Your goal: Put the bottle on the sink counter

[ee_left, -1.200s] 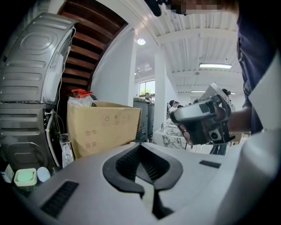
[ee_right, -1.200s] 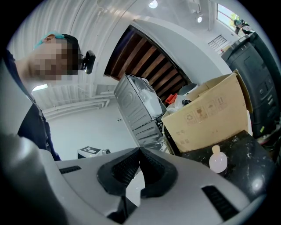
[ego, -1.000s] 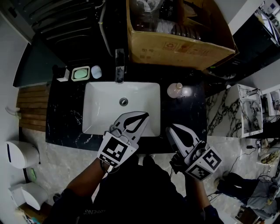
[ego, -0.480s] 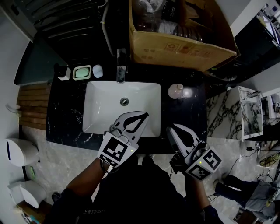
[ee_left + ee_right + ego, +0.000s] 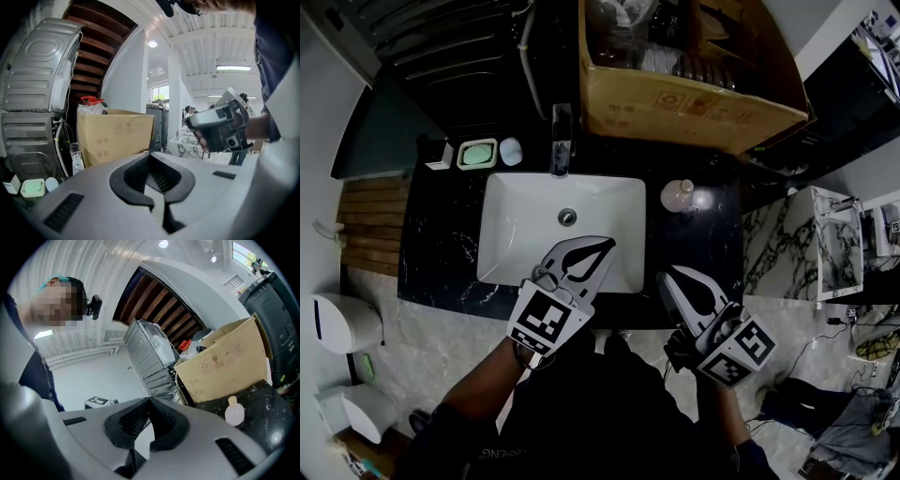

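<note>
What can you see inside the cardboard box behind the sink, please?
The cardboard box shows clear plastic bags and a row of dark round items. Its walls and the bags cover whatever lies deeper.

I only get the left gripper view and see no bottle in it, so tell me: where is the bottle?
Observer: The bottle stands upright on the black counter, right of the sink.
Operator: Is the right gripper holding it?
Observer: No. The right gripper has its jaws shut on nothing, apart from the bottle.
Operator: Where does my left gripper hang?
Observer: The left gripper points over the sink's front part.
</note>
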The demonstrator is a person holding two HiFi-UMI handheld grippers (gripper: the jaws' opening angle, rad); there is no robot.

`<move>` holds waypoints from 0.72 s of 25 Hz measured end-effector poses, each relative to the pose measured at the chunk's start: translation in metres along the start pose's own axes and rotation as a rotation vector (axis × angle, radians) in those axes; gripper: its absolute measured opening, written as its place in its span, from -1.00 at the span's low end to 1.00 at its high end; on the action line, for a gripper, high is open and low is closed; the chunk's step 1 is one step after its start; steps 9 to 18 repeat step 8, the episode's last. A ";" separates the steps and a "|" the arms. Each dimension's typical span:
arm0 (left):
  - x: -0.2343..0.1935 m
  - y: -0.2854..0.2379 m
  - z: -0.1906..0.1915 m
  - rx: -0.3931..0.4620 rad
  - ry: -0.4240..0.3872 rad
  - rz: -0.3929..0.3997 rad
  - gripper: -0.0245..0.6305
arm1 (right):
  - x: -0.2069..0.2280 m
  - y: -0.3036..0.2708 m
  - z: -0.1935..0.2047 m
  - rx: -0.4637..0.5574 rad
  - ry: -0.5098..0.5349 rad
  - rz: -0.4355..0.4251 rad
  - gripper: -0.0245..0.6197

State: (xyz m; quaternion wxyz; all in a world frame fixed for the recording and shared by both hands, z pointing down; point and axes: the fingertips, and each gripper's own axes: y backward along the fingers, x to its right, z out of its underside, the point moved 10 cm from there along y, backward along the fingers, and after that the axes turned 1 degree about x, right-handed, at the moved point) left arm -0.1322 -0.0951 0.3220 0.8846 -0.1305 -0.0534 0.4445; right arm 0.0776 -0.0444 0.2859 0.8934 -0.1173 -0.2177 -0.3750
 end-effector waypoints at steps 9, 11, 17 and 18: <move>0.000 0.001 0.003 -0.008 0.006 -0.008 -0.90 | 0.000 0.000 0.001 -0.007 -0.009 -0.004 -0.84; 0.000 0.001 0.003 -0.008 0.006 -0.008 -0.90 | 0.000 0.000 0.001 -0.007 -0.009 -0.004 -0.84; 0.000 0.001 0.003 -0.008 0.006 -0.008 -0.90 | 0.000 0.000 0.001 -0.007 -0.009 -0.004 -0.84; 0.000 0.001 0.003 -0.008 0.006 -0.008 -0.90 | 0.000 0.000 0.001 -0.007 -0.009 -0.004 -0.84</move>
